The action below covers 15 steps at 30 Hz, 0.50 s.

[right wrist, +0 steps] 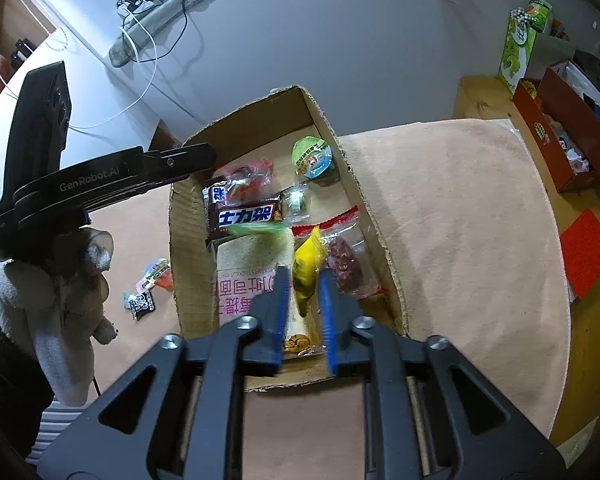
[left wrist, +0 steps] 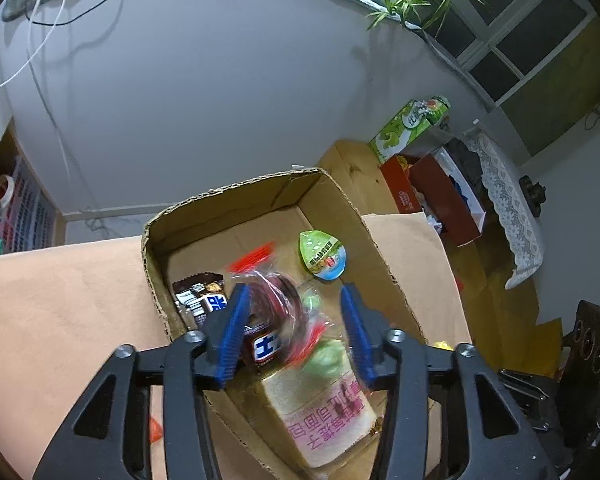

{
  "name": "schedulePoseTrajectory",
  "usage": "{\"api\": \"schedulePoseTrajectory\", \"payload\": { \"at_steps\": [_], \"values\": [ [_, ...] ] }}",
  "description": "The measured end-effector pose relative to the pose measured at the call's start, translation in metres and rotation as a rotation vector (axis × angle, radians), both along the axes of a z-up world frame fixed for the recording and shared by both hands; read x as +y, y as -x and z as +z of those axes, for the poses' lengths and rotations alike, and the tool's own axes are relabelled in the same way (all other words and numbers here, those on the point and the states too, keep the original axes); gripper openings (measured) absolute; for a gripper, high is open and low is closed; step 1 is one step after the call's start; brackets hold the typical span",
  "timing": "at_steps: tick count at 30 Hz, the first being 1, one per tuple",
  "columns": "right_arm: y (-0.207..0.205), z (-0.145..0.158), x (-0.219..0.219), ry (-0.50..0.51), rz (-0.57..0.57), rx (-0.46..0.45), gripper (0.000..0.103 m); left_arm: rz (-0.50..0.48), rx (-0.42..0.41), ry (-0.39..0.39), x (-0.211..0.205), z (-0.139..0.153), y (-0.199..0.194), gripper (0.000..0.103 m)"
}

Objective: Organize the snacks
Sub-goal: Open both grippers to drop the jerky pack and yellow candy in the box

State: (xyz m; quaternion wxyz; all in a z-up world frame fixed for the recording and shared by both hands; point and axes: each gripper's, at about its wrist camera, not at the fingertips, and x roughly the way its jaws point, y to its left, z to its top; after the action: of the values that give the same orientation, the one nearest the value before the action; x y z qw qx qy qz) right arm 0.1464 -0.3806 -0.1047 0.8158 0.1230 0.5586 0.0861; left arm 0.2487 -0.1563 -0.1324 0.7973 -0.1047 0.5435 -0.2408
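Two wrist views over an open cardboard box [right wrist: 380,248] on a tan-covered tabletop [right wrist: 460,220]. Stray wrappers [right wrist: 150,284] lay on the tabletop just left of the box, not yet gathered; reaching for them risked snagging the gloved hand [right wrist: 60,292] or its tool on the box's ragged left wall. The left gripper [left wrist: 296,328] hung over the box with fingers [left wrist: 230,332] apart; a blurred clear packet [left wrist: 276,300] sat between them with no visible pressure from the pads, apparently falling onto the chocolate bars [right wrist: 248,216]. It could have landed askew on the heap or tipped over the near wall. Bread [right wrist: 244,276] filled the box's near floor, a jelly cup [right wrist: 313,158] its far end. The right gripper [right wrist: 303,296] also stood with fingers [right wrist: 278,308] parted around a blurred yellow packet [right wrist: 306,268], not clamped; it was likely to drop onto the bread and a red-edged packet [right wrist: 346,264], and could slide toward the right wall. Open room remained mainly at the far end of the box; the walls were low but close on both sides, so the safest exit was judged to be upward. Right of the box the tabletop lay broad and bare to its curved edge.
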Motion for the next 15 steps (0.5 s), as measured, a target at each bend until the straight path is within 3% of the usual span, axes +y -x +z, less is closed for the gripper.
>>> {"api": "schedulePoseTrajectory", "payload": {
  "at_steps": [2, 15],
  "values": [
    [0.002, 0.003, 0.001, 0.008, -0.001, -0.017, 0.057, -0.002, -0.004, 0.005, 0.001, 0.001, 0.0, 0.05],
    [0.007, 0.011, 0.021, -0.011, 0.037, -0.031, 0.058, 0.018, -0.029, -0.001, 0.021, 0.011, 0.011, 0.05]
  ]
}}
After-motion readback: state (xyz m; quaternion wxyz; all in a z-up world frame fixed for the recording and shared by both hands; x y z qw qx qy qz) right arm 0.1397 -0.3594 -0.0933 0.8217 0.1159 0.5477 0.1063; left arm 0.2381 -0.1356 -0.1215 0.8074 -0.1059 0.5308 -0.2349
